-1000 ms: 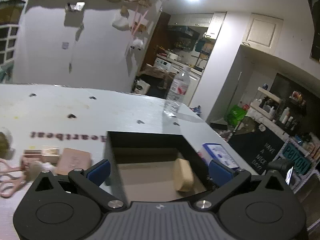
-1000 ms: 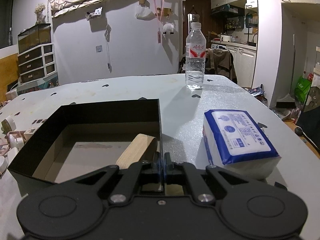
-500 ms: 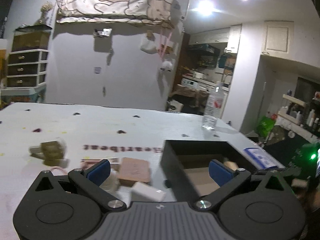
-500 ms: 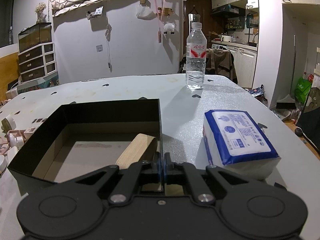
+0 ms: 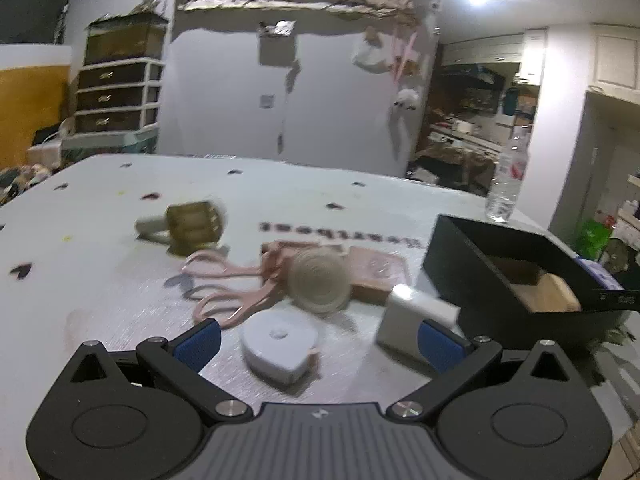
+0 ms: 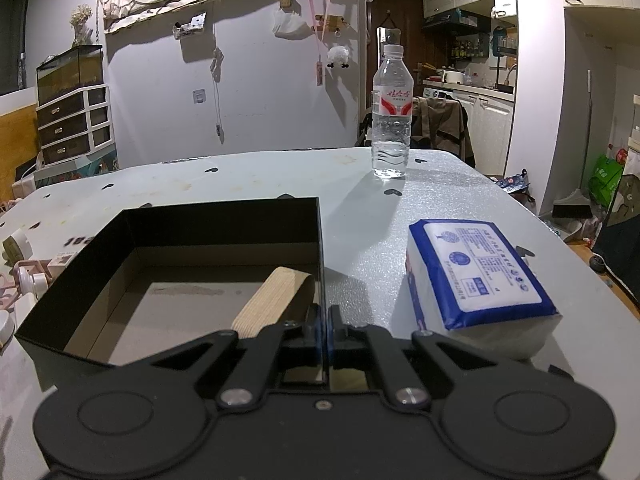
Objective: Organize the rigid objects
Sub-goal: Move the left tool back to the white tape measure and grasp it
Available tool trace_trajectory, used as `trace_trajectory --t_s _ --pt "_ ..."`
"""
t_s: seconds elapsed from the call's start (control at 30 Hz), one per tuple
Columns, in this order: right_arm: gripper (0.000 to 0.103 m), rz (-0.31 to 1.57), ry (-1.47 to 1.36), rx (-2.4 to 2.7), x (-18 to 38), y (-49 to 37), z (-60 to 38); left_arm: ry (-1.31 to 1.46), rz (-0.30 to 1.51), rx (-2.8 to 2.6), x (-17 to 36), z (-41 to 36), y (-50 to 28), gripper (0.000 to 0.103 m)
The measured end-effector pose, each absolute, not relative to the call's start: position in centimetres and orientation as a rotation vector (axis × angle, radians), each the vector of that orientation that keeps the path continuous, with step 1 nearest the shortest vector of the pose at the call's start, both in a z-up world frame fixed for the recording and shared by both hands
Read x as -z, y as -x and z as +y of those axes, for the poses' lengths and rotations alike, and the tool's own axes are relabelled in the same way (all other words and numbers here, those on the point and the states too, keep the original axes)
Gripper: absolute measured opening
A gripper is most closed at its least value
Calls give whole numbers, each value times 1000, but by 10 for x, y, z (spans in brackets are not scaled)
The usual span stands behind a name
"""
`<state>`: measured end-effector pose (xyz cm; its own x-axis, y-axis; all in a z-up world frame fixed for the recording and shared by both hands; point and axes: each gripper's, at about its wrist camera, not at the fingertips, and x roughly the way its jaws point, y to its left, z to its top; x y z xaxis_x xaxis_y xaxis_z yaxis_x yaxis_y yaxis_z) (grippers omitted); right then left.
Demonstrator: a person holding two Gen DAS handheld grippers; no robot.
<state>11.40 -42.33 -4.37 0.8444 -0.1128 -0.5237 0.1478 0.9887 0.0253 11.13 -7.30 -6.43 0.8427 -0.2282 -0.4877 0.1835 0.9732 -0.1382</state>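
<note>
My left gripper is open, low over the table. A white rounded tape-measure-like case lies just ahead, between its blue pads, untouched. Beyond are a white block, a clear round jar, pink scissors, a pink flat box and an olive piece with a white cap. The black box stands to the right, holding a wooden block. My right gripper is shut on the black box's right wall, with the wooden block inside.
A blue-and-white tissue pack lies right of the box. A water bottle stands near the table's far right edge. The table's right edge drops off beside the tissue pack. Drawers stand against the back wall.
The left gripper has swung left from over the black box and sunk to the cluster of loose objects, still open. The right gripper has not moved.
</note>
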Motion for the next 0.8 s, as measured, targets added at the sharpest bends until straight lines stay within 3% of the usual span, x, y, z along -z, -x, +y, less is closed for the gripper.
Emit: trace_trajectory --t_s 0.13,0.47,0.63,0.73,0.8 --pt "3 548 -66 137 44 -114 -423 107 543 193 73 -66 -116 101" --pt "3 549 -65 137 44 -114 -423 52 570 158 86 -72 -131 68" --pt "4 549 -64 137 44 -114 -423 19 555 143 89 -78 -135 66" --pt "4 549 -64 137 44 -114 -423 -3 544 130 90 -80 -135 53" --pt "4 549 -64 137 44 -114 -423 -1 542 133 90 -79 -135 53"
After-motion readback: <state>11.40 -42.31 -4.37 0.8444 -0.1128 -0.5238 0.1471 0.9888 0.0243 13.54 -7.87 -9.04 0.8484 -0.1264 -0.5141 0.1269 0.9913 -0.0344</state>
